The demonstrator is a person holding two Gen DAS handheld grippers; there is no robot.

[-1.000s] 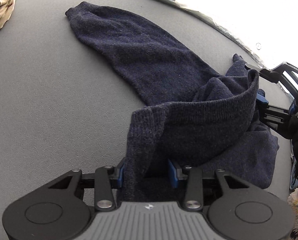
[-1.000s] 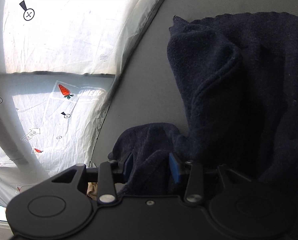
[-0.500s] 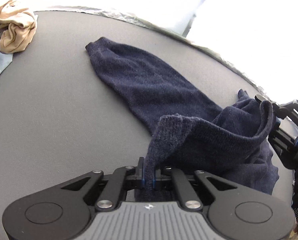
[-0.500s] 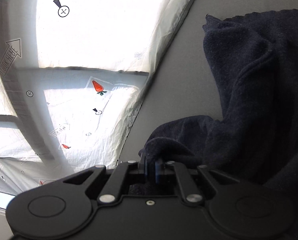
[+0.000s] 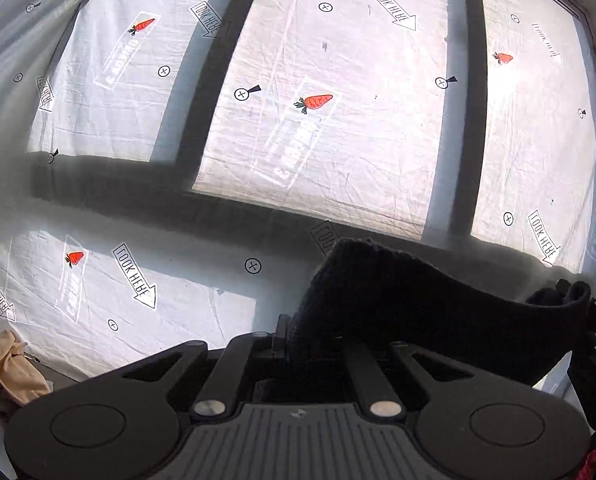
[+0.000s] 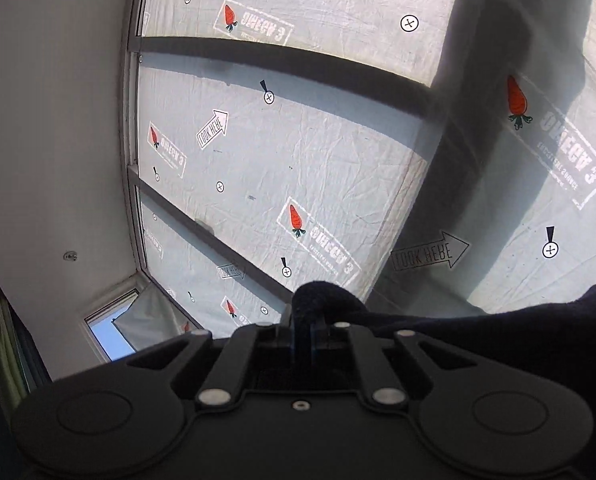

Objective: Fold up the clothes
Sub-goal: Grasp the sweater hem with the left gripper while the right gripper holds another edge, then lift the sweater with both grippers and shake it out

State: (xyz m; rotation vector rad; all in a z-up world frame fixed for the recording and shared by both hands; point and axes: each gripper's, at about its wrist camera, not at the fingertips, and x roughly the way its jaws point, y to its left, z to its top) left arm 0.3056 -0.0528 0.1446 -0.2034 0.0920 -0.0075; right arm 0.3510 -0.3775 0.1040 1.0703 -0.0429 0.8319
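A dark navy knitted sweater [image 5: 417, 312] hangs lifted in the air, its edge stretched between both grippers. My left gripper [image 5: 294, 340] is shut on one end of that edge, with cloth bunching up over the jaws. At the far right of the left wrist view the right gripper [image 5: 595, 320] holds the other end. In the right wrist view my right gripper [image 6: 302, 332] is shut on a fold of the sweater [image 6: 537, 340], which runs off to the right. The rest of the garment hangs below, out of sight.
Both cameras point up at a white printed sheet [image 5: 298, 140] with carrots and arrows hung over a window [image 6: 110, 332]. A beige garment [image 5: 6, 364] lies at the lower left of the left wrist view. A white wall [image 6: 58, 140] stands at the left.
Both grippers have risen and tilted upward with the sweater in them. The grey table has dropped out of both views and the backdrop sheet now fills them.
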